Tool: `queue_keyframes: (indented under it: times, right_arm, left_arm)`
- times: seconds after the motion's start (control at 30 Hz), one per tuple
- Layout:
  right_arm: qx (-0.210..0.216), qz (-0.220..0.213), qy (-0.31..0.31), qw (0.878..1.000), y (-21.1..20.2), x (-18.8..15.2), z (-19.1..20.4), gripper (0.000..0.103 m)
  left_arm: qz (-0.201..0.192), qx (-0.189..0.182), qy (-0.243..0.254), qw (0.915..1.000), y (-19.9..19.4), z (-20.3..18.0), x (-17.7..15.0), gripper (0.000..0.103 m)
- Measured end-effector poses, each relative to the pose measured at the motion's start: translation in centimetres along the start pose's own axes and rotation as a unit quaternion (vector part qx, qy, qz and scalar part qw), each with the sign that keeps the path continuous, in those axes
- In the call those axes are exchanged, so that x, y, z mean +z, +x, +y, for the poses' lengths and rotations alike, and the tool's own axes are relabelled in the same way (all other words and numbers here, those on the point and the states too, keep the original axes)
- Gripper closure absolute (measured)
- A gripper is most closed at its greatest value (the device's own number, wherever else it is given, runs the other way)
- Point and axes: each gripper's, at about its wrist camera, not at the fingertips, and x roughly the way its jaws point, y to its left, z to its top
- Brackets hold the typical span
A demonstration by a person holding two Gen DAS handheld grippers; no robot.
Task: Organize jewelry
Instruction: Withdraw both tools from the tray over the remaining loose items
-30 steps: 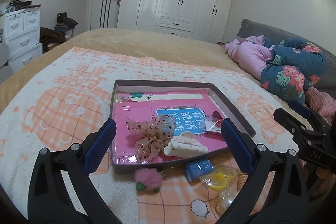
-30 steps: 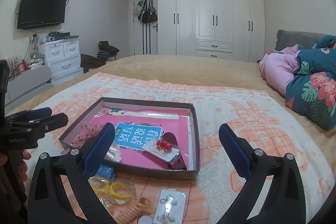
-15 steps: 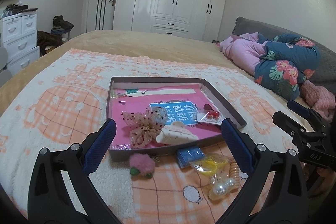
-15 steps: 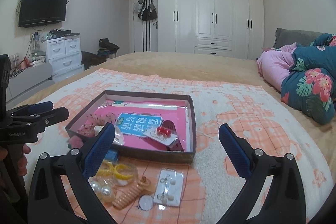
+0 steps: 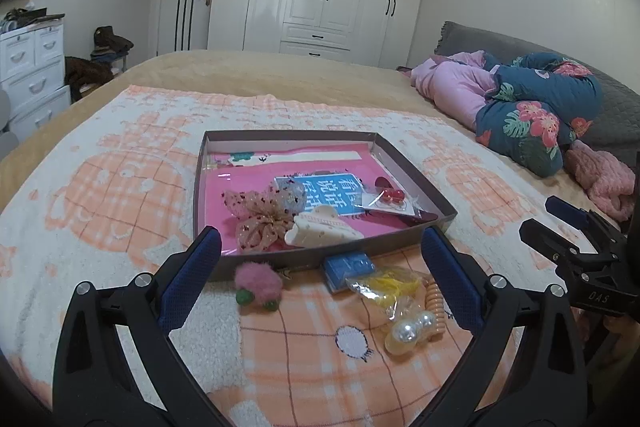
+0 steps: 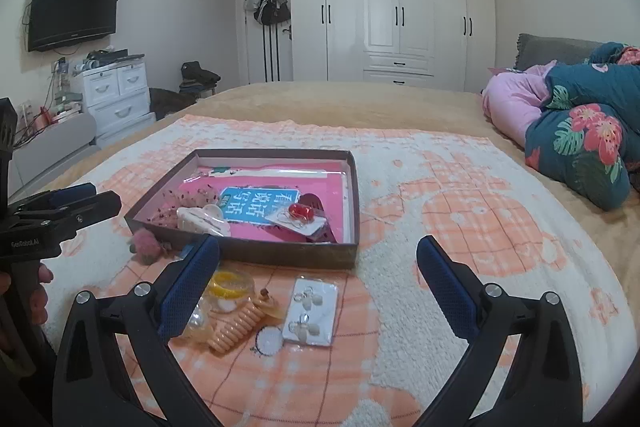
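Note:
A shallow brown box [image 5: 412, 179] [image 6: 280, 251] with a pink lining lies on the bed. Inside it are a sequined bow [image 5: 260, 217], a cream claw clip [image 5: 320, 229] [image 6: 202, 219] and a card with red beads [image 5: 390, 197] [image 6: 298, 213]. In front of the box lie a pink pompom [image 5: 258, 281] [image 6: 144, 245], a blue packet [image 5: 348, 267], yellow bands in a bag [image 5: 384, 283] [image 6: 232, 285], pearl beads [image 5: 412, 327], an orange coil tie [image 6: 236, 327] and an earring card [image 6: 310, 311]. My left gripper [image 5: 320, 279] and right gripper [image 6: 318, 285] both stand open above these, holding nothing.
A peach and white checked blanket [image 5: 120, 195] covers the bed. Folded pink and floral quilts [image 5: 520, 107] lie at the right. White wardrobes [image 6: 396, 11] stand behind, and a white drawer unit [image 6: 116, 95] and a wall television [image 6: 72, 13] are at the left.
Both grippers have pulled back toward me and away from the box, so the loose items in front of it show more fully. Both stay open.

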Motion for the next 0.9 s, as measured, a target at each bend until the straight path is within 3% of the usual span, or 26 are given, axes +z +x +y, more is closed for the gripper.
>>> queue_keyframes:
  times: [0.9]
  right_arm:
    - [-0.008, 0.058, 0.006, 0.998, -1.3, -3.4, -0.6, 0.007]
  left_arm:
    - [0.065, -0.034, 0.047, 0.9962, 1.4, -3.0, -3.5, 0.011]
